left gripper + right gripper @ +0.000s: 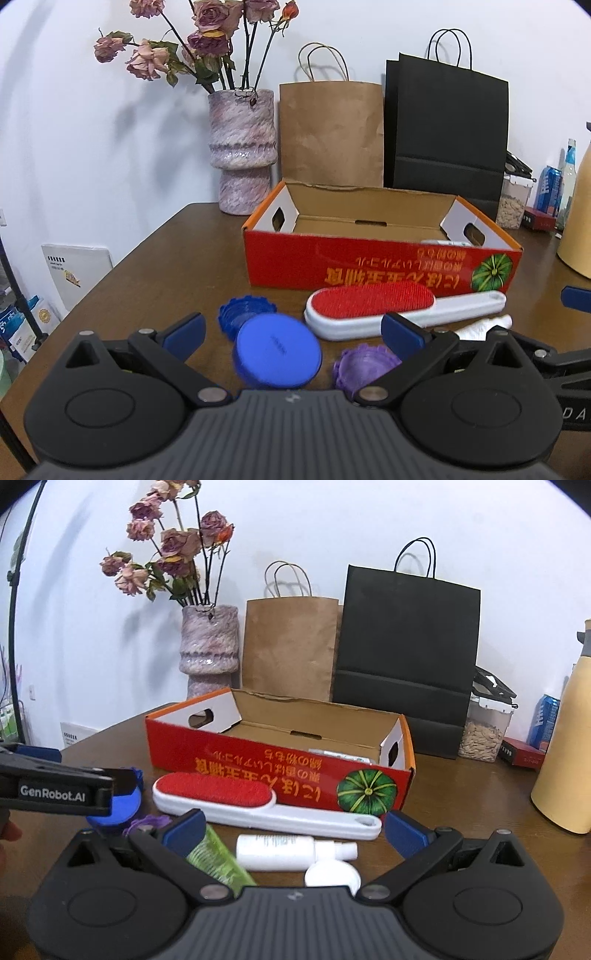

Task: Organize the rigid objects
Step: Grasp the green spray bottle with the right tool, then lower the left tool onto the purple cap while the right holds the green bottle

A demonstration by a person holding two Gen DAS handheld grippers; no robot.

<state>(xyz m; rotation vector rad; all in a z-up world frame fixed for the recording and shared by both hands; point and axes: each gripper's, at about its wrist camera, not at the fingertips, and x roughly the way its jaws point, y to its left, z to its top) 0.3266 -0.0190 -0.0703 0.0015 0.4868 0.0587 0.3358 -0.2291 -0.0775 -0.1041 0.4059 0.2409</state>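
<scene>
Both-open, left gripper (293, 330) hovers over blue lid (277, 356)

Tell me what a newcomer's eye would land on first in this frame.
The red cardboard box stands out first, open-topped in the middle of the brown table, with a pumpkin picture on its front. Just in front of it lies the lint brush with its red pad. Behind, against the wall, a vase of dried roses stands left of a brown paper bag and a black paper bag.
</scene>
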